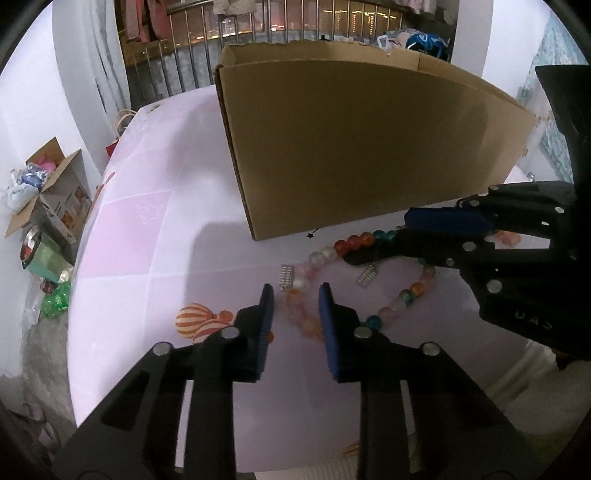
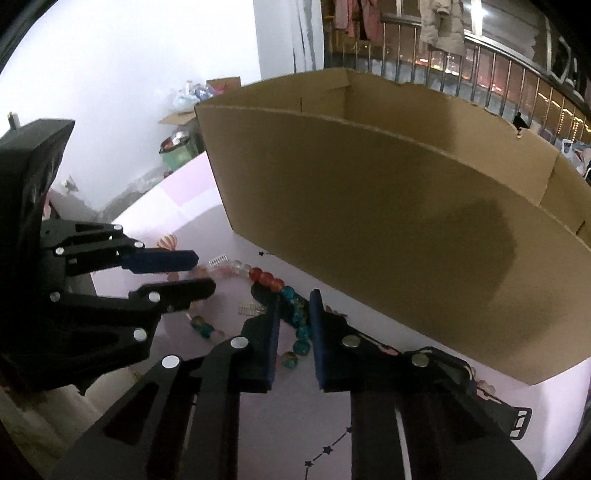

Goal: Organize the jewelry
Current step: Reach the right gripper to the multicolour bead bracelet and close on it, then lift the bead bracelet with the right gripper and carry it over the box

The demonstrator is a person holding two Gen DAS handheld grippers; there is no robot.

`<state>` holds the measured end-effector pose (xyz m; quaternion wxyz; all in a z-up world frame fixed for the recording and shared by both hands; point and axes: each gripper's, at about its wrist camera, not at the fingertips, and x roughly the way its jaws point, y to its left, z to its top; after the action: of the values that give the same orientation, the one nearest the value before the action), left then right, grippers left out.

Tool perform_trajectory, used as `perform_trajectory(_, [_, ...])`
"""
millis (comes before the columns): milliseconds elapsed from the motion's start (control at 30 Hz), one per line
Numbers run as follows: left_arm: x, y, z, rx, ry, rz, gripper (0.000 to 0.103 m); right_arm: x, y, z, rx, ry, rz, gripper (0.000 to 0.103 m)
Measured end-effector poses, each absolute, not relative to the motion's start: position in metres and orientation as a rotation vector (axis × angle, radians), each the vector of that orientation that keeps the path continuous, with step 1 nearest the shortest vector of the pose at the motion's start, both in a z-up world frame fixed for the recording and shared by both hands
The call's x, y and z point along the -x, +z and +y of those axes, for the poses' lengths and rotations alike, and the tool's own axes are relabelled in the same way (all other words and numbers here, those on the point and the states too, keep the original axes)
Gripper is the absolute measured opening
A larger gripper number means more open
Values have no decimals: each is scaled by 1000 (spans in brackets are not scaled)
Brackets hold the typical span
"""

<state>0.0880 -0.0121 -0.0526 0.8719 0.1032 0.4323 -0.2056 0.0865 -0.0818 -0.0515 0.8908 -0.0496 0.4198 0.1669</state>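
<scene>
A bead necklace [image 1: 410, 291] with pink, orange, red and teal beads lies looped on the pink table in front of an open cardboard box [image 1: 351, 147]. My left gripper [image 1: 295, 295] is open, its fingers on either side of the necklace's pink and orange beads. My right gripper [image 2: 293, 299] is open, astride the teal beads [image 2: 301, 332] near the box [image 2: 388, 221]. Each gripper shows in the other's view: the right one [image 1: 406, 229] and the left one [image 2: 201, 267]. Two small silver charms [image 1: 287, 275] lie by the beads.
The pink table [image 1: 147, 240] has balloon prints [image 1: 192, 319]. Open boxes, bags and cans [image 1: 44, 221] stand on the floor at the left. A railing with hung clothes [image 1: 258, 22] runs behind the box.
</scene>
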Motion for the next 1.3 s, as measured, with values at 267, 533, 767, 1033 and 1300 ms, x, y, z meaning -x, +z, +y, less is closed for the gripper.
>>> perform_trajectory(267, [-91, -55, -18, -242, -425, 898, 10, -86, -57, -81, 113, 340, 890, 11])
perform_trajectory(533, [-86, -51, -20, -254, -415, 870, 9, -82, -55, -82, 92, 334, 875, 10])
perform_trajectory(767, [-66, -33, -17, -229, -412, 827, 9, -60, -41, -84, 75, 329, 820, 10])
perform_trajectory(1033, [-38, 20, -13, -189, -443, 715, 8, -30, 2, -82, 90, 316, 697, 10])
perform_trajectory(1300, [-61, 116, -16, -177, -509, 484, 8, -45, 87, -94, 116, 314, 496, 10])
